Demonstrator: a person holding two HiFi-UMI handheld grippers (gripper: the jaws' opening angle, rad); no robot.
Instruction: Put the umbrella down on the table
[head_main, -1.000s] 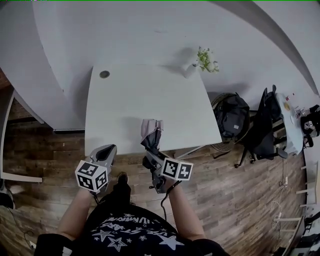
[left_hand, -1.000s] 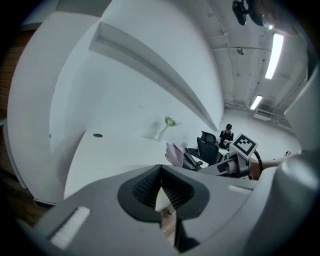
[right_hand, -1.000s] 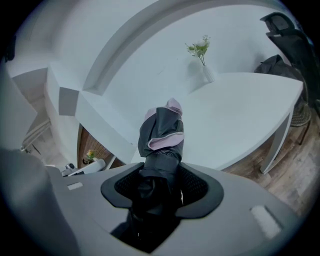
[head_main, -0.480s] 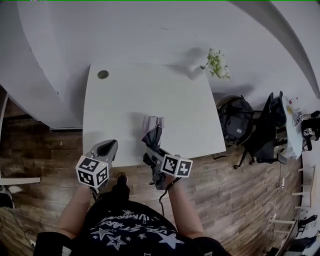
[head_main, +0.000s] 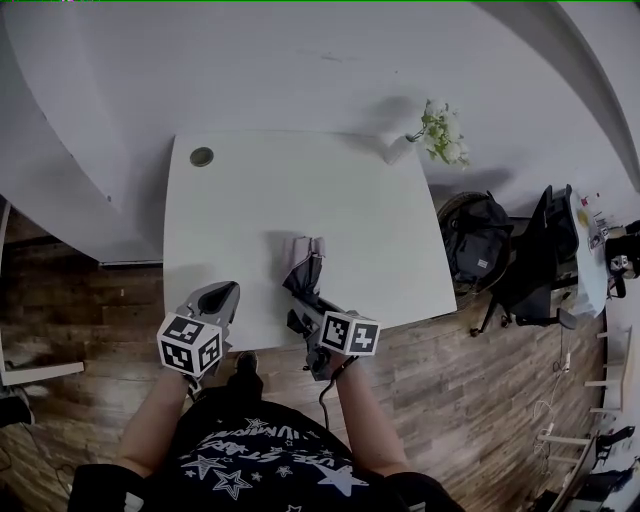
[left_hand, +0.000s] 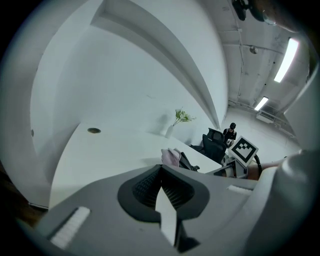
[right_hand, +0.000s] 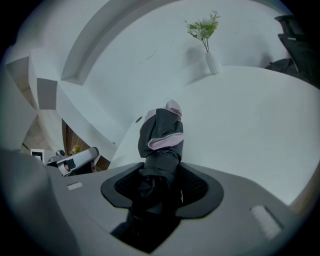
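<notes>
A folded umbrella (head_main: 304, 262), dark grey with pink trim, points away from me over the near edge of the white table (head_main: 260, 200). My right gripper (head_main: 301, 308) is shut on its lower end, and in the right gripper view the umbrella (right_hand: 162, 134) rises from between the pads of that gripper (right_hand: 160, 189). Whether the umbrella touches the tabletop I cannot tell. My left gripper (head_main: 219, 297) hovers at the table's front edge, left of the umbrella, shut with nothing in it (left_hand: 161, 194). From the left gripper view the umbrella (left_hand: 171, 156) shows just beyond the jaws.
A white vase with flowers (head_main: 403, 148) stands at the table's far right corner, and a round cable grommet (head_main: 202, 156) sits at the far left. A backpack (head_main: 478, 245) and a dark office chair (head_main: 540, 250) stand on the wooden floor to the right. A curved white wall rises behind the table.
Both grippers and the umbrella have come forward, so the umbrella now reaches farther over the table's front edge. The right grip on it is unchanged.
</notes>
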